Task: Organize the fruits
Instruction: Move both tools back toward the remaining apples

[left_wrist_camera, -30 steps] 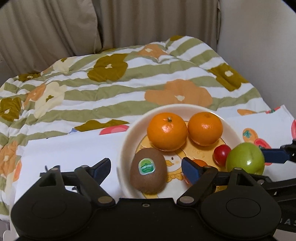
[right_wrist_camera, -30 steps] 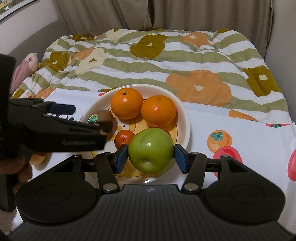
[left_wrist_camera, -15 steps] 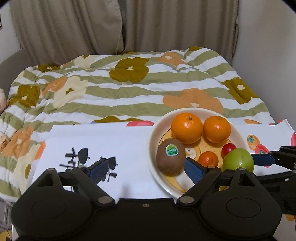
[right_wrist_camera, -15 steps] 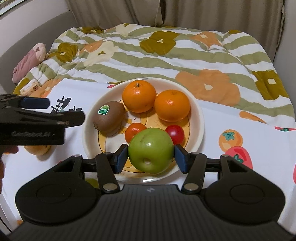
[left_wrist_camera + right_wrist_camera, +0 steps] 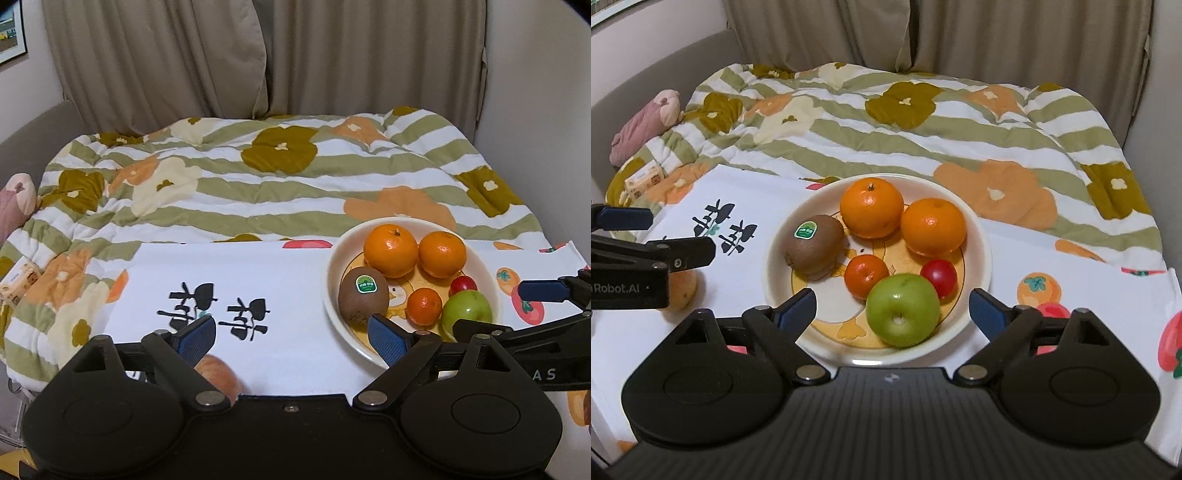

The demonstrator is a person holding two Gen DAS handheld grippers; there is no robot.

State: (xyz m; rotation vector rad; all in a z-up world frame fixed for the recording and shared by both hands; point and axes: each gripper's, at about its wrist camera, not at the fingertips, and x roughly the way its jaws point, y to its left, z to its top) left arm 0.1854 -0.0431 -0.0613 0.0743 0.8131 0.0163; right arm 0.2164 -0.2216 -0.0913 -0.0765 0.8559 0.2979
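Right gripper (image 5: 892,308): jaws just sprung wide apart, blue pads clear of the green apple (image 5: 903,310) on both sides, nothing clamped.
Green apple: resting on the plate (image 5: 980,236) at the 6 o'clock rim, stem dimple facing the right wrist camera, touching the small red fruit (image 5: 940,277) and the small orange fruit (image 5: 866,275).
Plate: cream, with a yellow cartoon print, sitting on a white printed cloth (image 5: 1015,258).
Oranges: a stemmed orange (image 5: 871,208) at 12 o'clock on the plate, a second orange (image 5: 932,227) beside it at 2 o'clock, the two touching.
Kiwi (image 5: 814,245): at 9 o'clock on the plate, green sticker up.
Left gripper (image 5: 291,339): jaws just widened and standing apart with nothing between the pads, hovering over the white cloth at 9 o'clock from the plate; in the right wrist view it enters from the left edge.
Loose fruit: a yellowish-orange fruit (image 5: 218,374) lies on the cloth off the plate, partly hidden under the left gripper's near finger.
Setting: a green-striped floral quilt (image 5: 258,192) covers the bed behind the cloth; beige curtains (image 5: 332,55) hang at 12 o'clock.
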